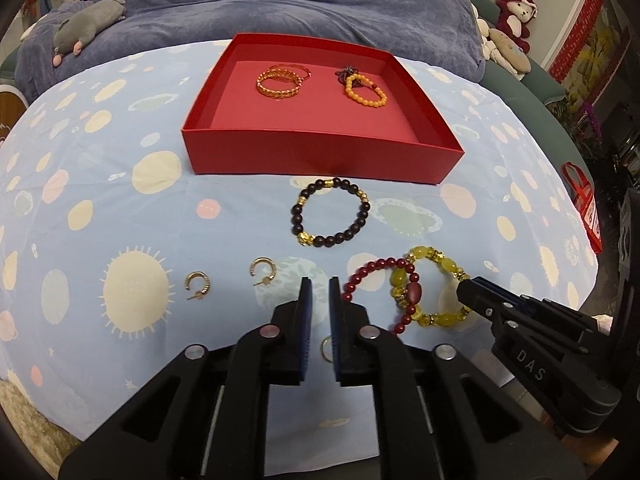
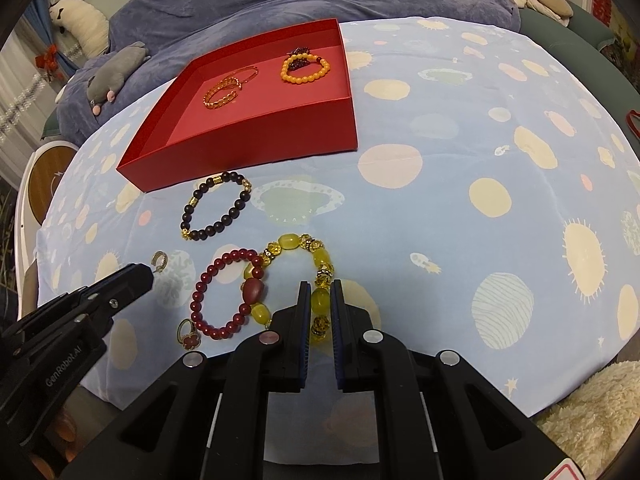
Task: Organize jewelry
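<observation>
A red box [image 1: 320, 156] [image 2: 240, 152] holds gold bangles [image 1: 280, 80] and an orange bead bracelet [image 1: 366, 90] on a dark piece. On the cloth lie a dark bead bracelet [image 1: 332, 212] [image 2: 216, 208], a red bead bracelet [image 1: 380, 292] [image 2: 228, 296], a yellow bead bracelet [image 1: 436, 288] [image 2: 296, 276], two gold earrings [image 1: 198, 285] [image 1: 263, 272] and a red-stone ring [image 2: 188, 336]. My left gripper [image 1: 320, 288] is slightly open and empty above the cloth. My right gripper [image 2: 320, 292] is shut on a bead of the yellow bracelet.
The cloth is light blue with planet prints [image 2: 480, 160]. A grey plush toy [image 1: 88, 28] lies on the purple blanket behind. Plush toys [image 1: 514, 16] sit at the far right. A fluffy rug [image 2: 592, 400] is beyond the near edge.
</observation>
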`<action>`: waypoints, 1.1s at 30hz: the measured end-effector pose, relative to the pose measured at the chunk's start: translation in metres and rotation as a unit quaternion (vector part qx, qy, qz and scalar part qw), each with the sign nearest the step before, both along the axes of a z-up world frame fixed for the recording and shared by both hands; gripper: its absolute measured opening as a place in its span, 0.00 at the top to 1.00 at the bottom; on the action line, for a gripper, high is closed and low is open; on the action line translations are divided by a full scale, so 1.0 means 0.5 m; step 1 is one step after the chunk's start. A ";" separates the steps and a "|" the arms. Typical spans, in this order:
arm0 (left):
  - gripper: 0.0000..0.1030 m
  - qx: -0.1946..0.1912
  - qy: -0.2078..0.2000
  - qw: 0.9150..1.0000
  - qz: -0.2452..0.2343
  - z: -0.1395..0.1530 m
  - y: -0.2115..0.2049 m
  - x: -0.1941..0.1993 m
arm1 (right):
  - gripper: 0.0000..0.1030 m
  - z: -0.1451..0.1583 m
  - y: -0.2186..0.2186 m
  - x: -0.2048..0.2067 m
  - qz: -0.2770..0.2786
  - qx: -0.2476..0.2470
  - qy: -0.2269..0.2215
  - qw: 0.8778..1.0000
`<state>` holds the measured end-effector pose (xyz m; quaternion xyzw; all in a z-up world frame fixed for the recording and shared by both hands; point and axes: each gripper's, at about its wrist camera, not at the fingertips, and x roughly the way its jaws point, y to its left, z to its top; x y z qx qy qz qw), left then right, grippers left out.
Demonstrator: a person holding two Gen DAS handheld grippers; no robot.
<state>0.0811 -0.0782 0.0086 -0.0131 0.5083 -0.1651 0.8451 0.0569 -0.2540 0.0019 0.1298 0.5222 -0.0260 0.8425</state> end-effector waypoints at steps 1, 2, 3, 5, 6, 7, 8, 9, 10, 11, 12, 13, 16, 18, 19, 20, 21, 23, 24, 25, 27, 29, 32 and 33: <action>0.73 0.000 0.002 1.000 -0.004 -0.005 -0.008 0.000 | 0.91 -0.001 -0.002 0.000 -0.002 0.000 0.001 1.000; 0.68 0.002 0.000 1.000 -0.006 -0.010 -0.017 0.000 | 0.91 -0.001 -0.004 -0.001 -0.004 0.000 0.002 1.000; 0.67 0.006 0.000 1.000 -0.009 -0.014 -0.025 0.001 | 0.91 -0.001 -0.007 -0.001 -0.006 0.000 0.002 1.000; 0.67 0.009 0.008 1.000 -0.015 -0.030 -0.040 0.003 | 0.91 -0.003 -0.011 -0.002 -0.010 0.001 0.005 1.000; 0.67 0.006 0.015 1.000 -0.018 -0.039 -0.043 0.005 | 0.91 -0.003 -0.013 -0.003 -0.012 0.003 0.005 1.000; 0.67 0.009 0.020 1.000 -0.019 -0.048 -0.046 0.004 | 0.91 -0.002 -0.015 -0.004 -0.014 0.004 0.005 1.000; 0.67 0.013 0.023 0.999 -0.019 -0.056 -0.049 0.004 | 0.91 -0.001 -0.016 -0.005 -0.015 0.004 0.005 1.000; 0.67 0.017 0.015 1.000 -0.019 -0.058 -0.051 0.001 | 0.91 -0.001 -0.017 -0.005 -0.015 0.005 0.005 1.000; 0.67 0.022 0.009 0.999 -0.021 -0.059 -0.053 -0.004 | 0.91 0.000 -0.018 -0.006 -0.014 0.006 0.005 1.000; 0.67 0.028 0.004 0.999 -0.024 -0.060 -0.056 -0.007 | 0.91 -0.001 -0.018 -0.006 -0.015 0.006 0.005 1.000; 0.66 0.034 -0.001 0.999 -0.028 -0.061 -0.060 -0.011 | 0.91 -0.001 -0.018 -0.007 -0.015 0.007 0.006 1.000; 0.64 0.039 -0.005 0.999 -0.032 -0.063 -0.063 -0.013 | 0.91 -0.001 -0.019 -0.006 -0.015 0.009 0.007 1.000; 0.50 0.052 -0.013 0.997 -0.053 -0.067 -0.083 -0.022 | 0.91 -0.001 -0.021 -0.007 -0.017 0.010 0.007 1.000; 0.51 0.070 -0.023 0.996 -0.058 -0.069 -0.093 -0.030 | 0.91 0.000 -0.022 -0.008 -0.018 0.011 0.005 1.000; 0.51 0.072 -0.025 0.996 -0.056 -0.069 -0.094 -0.031 | 0.91 0.001 -0.023 -0.008 -0.018 0.012 0.005 1.000; 0.54 0.070 -0.025 0.996 -0.052 -0.069 -0.091 -0.030 | 0.91 0.001 -0.023 -0.009 -0.019 0.012 0.005 1.000; 0.57 0.066 -0.023 0.996 -0.047 -0.067 -0.088 -0.027 | 0.91 0.001 -0.024 -0.010 -0.019 0.013 0.004 1.000; 0.79 0.054 -0.017 0.998 -0.040 -0.064 -0.075 -0.021 | 0.91 0.002 -0.024 -0.010 -0.019 0.015 0.004 1.000; 0.84 0.044 -0.010 0.998 -0.040 -0.063 -0.069 -0.017 | 0.91 0.003 -0.025 -0.010 -0.019 0.016 0.004 1.000; 0.93 0.033 -0.002 0.999 -0.042 -0.063 -0.063 -0.012 | 0.91 0.005 -0.024 -0.010 -0.018 0.017 0.002 1.000; 0.93 0.022 0.005 0.999 -0.044 -0.060 -0.056 -0.008 | 0.91 0.011 -0.023 -0.011 -0.017 0.016 -0.001 1.000; 0.93 0.019 -0.002 0.999 -0.044 -0.050 -0.049 -0.010 | 0.91 0.015 -0.021 -0.012 -0.015 0.016 -0.004 1.000; 0.93 0.009 -0.007 0.999 -0.040 -0.031 -0.036 -0.010 | 0.91 0.020 -0.022 -0.015 -0.014 0.017 -0.005 1.000; 0.93 0.006 -0.008 0.999 -0.040 -0.025 -0.033 -0.010 | 0.91 0.023 -0.022 -0.015 -0.013 0.018 -0.006 1.000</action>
